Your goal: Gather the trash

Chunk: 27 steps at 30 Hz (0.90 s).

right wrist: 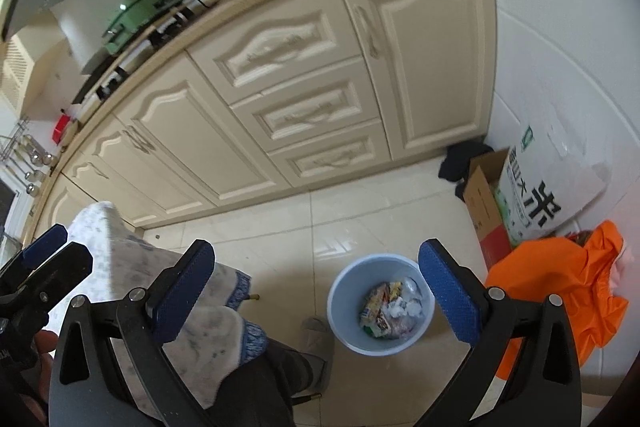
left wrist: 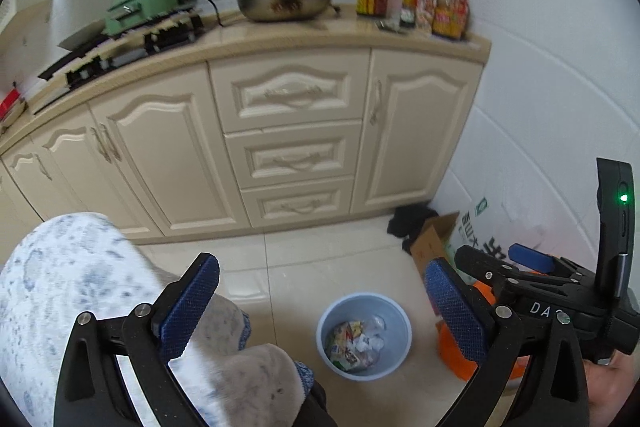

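Note:
A light blue trash bin (left wrist: 362, 295) stands on the tiled floor, holding wrappers and crumpled paper (left wrist: 356, 343). My left gripper (left wrist: 324, 307) hangs open above it, nothing between its blue pads (left wrist: 192, 303). My right gripper (left wrist: 500, 259) shows at the right edge of the left wrist view. In the right wrist view the bin (right wrist: 380, 255) and its trash (right wrist: 392, 307) lie below my open, empty right gripper (right wrist: 316, 291). The left gripper (right wrist: 44, 255) shows at that view's left edge.
Cream cabinets (left wrist: 288, 155) run behind, with a wok (left wrist: 284, 3), a green cooker (left wrist: 152, 3) and bottles (left wrist: 432, 3) on the counter. A cardboard box (right wrist: 484, 203), rice bag (right wrist: 532, 187), orange bag (right wrist: 560, 283) and dark cloth (right wrist: 460, 159) fill the corner. A person's patterned trouser leg (right wrist: 132, 267) and slipper (right wrist: 316, 339) are near the bin.

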Each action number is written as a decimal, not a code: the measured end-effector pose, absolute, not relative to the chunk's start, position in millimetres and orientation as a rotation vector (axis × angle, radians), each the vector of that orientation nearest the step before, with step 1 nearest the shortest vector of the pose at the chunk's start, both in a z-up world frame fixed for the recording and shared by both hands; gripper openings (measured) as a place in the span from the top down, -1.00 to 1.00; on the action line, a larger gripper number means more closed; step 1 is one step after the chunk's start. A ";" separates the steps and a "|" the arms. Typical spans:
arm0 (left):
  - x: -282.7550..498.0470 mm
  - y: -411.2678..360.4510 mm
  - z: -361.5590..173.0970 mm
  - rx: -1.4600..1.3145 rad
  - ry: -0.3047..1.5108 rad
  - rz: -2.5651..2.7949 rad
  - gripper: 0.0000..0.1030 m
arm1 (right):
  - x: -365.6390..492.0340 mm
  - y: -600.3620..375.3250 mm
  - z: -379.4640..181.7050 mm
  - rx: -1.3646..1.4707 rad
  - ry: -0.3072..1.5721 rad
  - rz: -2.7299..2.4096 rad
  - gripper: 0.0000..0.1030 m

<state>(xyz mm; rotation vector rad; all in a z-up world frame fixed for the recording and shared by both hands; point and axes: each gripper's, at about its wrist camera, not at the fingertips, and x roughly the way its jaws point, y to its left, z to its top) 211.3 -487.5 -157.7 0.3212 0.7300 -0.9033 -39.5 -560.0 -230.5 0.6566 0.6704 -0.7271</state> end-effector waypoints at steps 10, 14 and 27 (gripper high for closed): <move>186.9 -348.8 -98.4 0.184 0.604 -0.774 -0.97 | 6.0 -489.0 -154.7 0.519 0.573 -0.597 -1.00; 170.3 -288.3 -76.7 0.142 0.541 -0.683 -0.97 | 32.5 -449.1 -128.9 0.458 0.541 -0.502 -1.00; 85.3 -118.2 -44.7 0.071 0.407 -0.318 -0.99 | 108.9 -310.7 -81.5 0.289 0.512 -0.214 -1.00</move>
